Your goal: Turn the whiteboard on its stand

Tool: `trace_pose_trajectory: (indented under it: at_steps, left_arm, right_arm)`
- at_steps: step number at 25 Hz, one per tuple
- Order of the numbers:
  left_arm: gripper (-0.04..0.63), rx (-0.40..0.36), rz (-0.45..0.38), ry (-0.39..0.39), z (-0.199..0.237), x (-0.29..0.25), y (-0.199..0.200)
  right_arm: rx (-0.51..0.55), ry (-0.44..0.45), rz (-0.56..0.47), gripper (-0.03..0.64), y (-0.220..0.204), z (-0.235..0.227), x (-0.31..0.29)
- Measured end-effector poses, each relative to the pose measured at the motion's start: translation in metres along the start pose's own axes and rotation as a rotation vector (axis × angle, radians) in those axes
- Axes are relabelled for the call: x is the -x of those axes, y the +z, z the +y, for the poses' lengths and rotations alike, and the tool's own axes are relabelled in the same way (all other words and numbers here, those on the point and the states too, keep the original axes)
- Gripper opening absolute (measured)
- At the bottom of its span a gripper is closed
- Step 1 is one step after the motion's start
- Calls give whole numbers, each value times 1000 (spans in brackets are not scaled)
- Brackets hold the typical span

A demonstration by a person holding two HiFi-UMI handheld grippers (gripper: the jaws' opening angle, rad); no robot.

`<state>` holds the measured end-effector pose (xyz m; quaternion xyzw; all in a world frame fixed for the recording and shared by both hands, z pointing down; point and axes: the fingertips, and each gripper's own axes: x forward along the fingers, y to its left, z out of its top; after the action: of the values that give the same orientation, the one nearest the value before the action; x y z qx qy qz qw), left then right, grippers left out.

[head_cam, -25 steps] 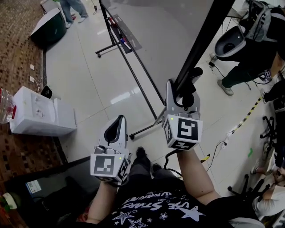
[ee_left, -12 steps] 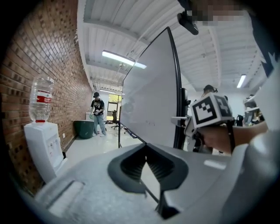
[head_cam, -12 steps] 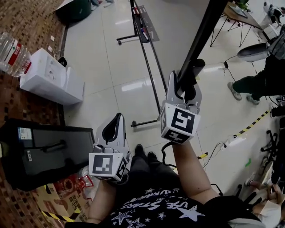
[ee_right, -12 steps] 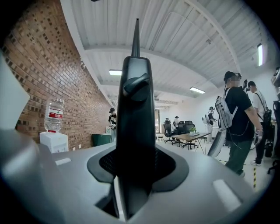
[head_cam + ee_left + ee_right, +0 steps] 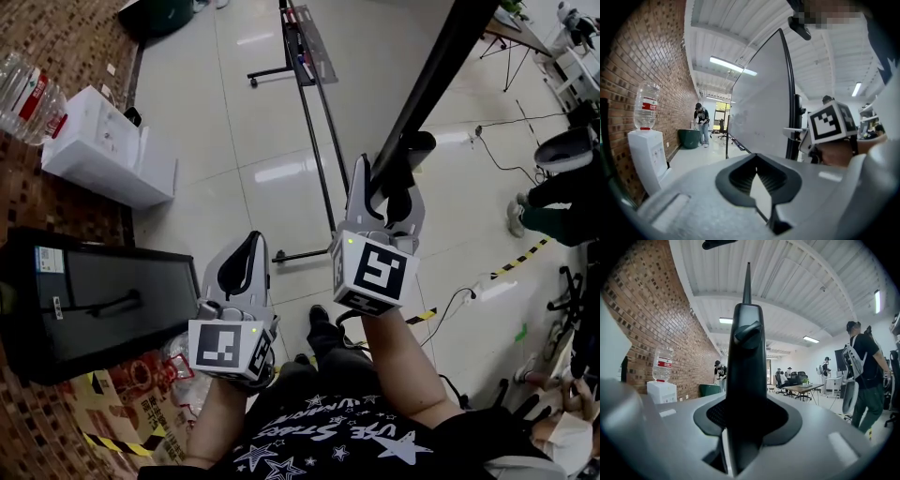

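The whiteboard (image 5: pixel 370 56) stands tilted, its pale face filling the top of the head view and its black edge frame (image 5: pixel 436 80) running down towards me. My right gripper (image 5: pixel 386 180) is shut on that frame's lower end; in the right gripper view the black frame post (image 5: pixel 746 357) rises straight up from between the pads. My left gripper (image 5: pixel 249 246) hangs lower and to the left, shut with nothing in it, apart from the board. In the left gripper view, the whiteboard (image 5: pixel 759 108) stands ahead beyond the left gripper (image 5: pixel 757 171).
The stand's black floor bar and tray (image 5: pixel 314 122) lie on the tiled floor ahead. A water dispenser (image 5: pixel 103 145) with its bottle (image 5: pixel 23 89) and a flat black panel (image 5: pixel 94 300) line the brick wall at left. A person (image 5: pixel 562 192) and striped floor tape (image 5: pixel 530 251) are at right.
My right gripper stays clamped on the frame. The view has swung: the stand's floor bar now runs nearly straight away instead of diagonally, and the black panel has come into sight at left.
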<state>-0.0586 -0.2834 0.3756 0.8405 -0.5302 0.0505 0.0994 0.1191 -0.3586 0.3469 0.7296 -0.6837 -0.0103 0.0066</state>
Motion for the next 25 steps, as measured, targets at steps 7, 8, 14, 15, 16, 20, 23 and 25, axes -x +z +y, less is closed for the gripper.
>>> trace_pose_trajectory:
  at_steps: [7,8,14,15,16,20,23,25]
  left_arm:
    - [6,7,-11,-29,-12,42,-7]
    - [6,6,-13,-34,-14,51,-8]
    - [6,10,-30,-68,-31,102,-14]
    - [6,11,-33,-74,-33,110,-15]
    - [6,12,-35,-80,-35,118,-16]
    - [6,14,-43,-106,-48,149,-23]
    - [6,9,-44,-113,-56,168,-27]
    - [6,9,-42,-108,-59,180,-30]
  right_arm:
    - [-12,-16,8,172,-2,9,45]
    - [-22,-23,12,172,-3,12,54]
    - [-33,-32,15,173,-3,24,110]
    - [-33,-28,13,175,-2,27,119]
    - [-28,-20,13,176,-2,30,128]
    - [-15,12,8,176,-2,43,162]
    - [-18,35,16,176,-2,50,182]
    - [-19,53,34,176,-3,57,194]
